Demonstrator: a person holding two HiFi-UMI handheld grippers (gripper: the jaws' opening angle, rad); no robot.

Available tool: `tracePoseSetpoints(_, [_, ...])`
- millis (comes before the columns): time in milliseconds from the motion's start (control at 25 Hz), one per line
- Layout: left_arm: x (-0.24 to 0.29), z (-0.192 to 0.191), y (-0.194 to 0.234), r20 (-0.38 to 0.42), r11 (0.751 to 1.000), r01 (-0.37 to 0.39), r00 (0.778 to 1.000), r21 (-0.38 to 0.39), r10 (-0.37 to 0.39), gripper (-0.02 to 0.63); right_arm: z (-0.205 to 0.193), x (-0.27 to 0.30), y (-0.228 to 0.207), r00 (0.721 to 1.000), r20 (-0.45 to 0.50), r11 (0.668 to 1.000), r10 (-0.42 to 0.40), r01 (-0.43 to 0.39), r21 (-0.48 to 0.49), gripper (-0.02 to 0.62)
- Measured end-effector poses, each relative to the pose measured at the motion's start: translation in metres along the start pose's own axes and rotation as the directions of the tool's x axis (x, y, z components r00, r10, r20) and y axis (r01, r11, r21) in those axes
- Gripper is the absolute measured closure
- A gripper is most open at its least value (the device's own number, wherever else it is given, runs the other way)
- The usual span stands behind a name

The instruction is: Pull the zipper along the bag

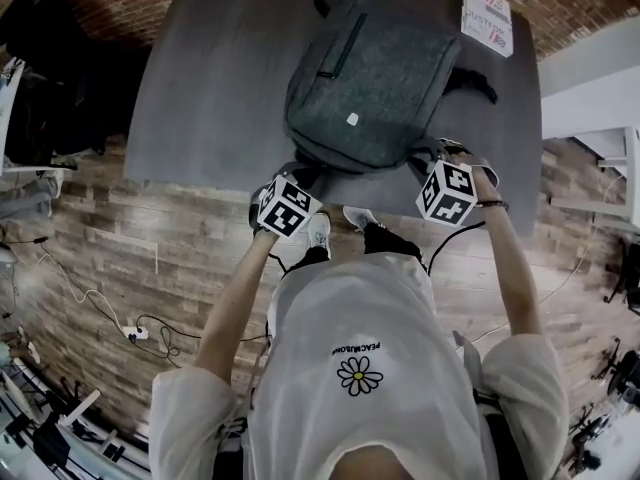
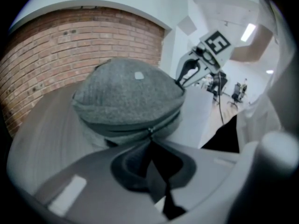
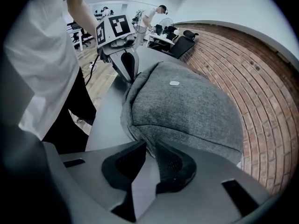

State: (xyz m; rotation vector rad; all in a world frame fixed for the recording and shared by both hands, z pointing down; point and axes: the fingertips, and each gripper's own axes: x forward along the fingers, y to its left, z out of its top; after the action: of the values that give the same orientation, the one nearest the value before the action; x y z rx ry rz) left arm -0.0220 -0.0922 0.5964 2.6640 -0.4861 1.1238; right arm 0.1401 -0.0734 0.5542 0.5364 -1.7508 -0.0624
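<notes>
The jaws of the left gripper (image 2: pixel 150 143) are pressed together on the small dark zipper pull (image 2: pixel 150 132) of a rounded grey woven-fabric backpack (image 2: pixel 126 94). The pull is held right at the jaw tips, where no gap is seen. It sits on the dark zipper line (image 2: pixel 117 125), which is seen curving low around the near end of the backpack.

The jaws of the right gripper (image 3: pixel 147 149) are drawn almost together, with only a narrow slit left between the black pads. The lower edge of the backpack's near end is pinched at their tips.

In the head view the backpack is laid flat on a dark grey rectangular surface (image 1: pixel 210 88), with its near end close to the front edge. The left gripper is set at the near left corner of the backpack and the right gripper at the near right corner, so the near end is held between them. A small pale tag (image 3: pixel 174 83) is fixed on the top panel of the backpack.

A flat white box with printed lettering (image 1: pixel 487 16) is placed at the far right corner of the surface, well apart from the backpack. Each gripper is topped by a cube of black-and-white square markers and is held by a bare-armed person in a white T-shirt (image 1: pixel 360 308) with a daisy print. A red brick wall (image 2: pixel 60 50) is seen beyond the surface, and a wooden plank floor (image 1: pixel 110 238) lies below it
</notes>
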Motion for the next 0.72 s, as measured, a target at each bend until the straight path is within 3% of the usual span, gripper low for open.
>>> tracePoseSetpoints(200, [0.0,-0.001,0.0,-0.006,1.0,0.003,1.0,-0.005,-0.003,0.6,0.001,-0.008,0.001,0.993,-0.1,0.998,-0.063,0.063,0.001,0.513])
tracePoseSetpoints(280, [0.0,0.0,-0.001,-0.005,1.0,0.004,1.0,-0.009,-0.004,0.6,0.019,-0.024,0.003,0.999,-0.018,0.996,-0.045,0.046,0.08,0.487])
tracePoseSetpoints(360, [0.0,0.001,-0.001,0.0,1.0,0.005,1.0,-0.013,-0.005,0.6,0.052,-0.04,0.006,0.991,0.132,0.978,-0.016,-0.013,0.21,0.481])
tracePoseSetpoints(520, [0.0,0.0,-0.002,0.01,0.999,-0.002,1.0,-0.033,0.003,0.6,0.115,-0.023,0.023,0.932,0.358,0.91,0.054,-0.194,0.366,0.432])
tracePoseSetpoints(600, [0.0,0.001,-0.004,0.017,0.999,-0.005,1.0,-0.032,0.006,0.6,0.128,-0.001,0.03,0.915,0.394,0.864,0.088,-0.267,0.427,0.372])
tracePoseSetpoints(680, [0.0,0.003,-0.004,0.024,1.0,-0.008,1.0,-0.021,0.008,0.6,0.128,0.017,0.03,0.93,0.356,0.84,0.092,-0.264,0.473,0.351])
tracePoseSetpoints(720, [0.0,0.002,-0.004,0.021,1.0,-0.01,1.0,-0.017,0.01,0.6,0.126,0.025,0.028,0.946,0.313,0.845,0.082,-0.233,0.482,0.378])
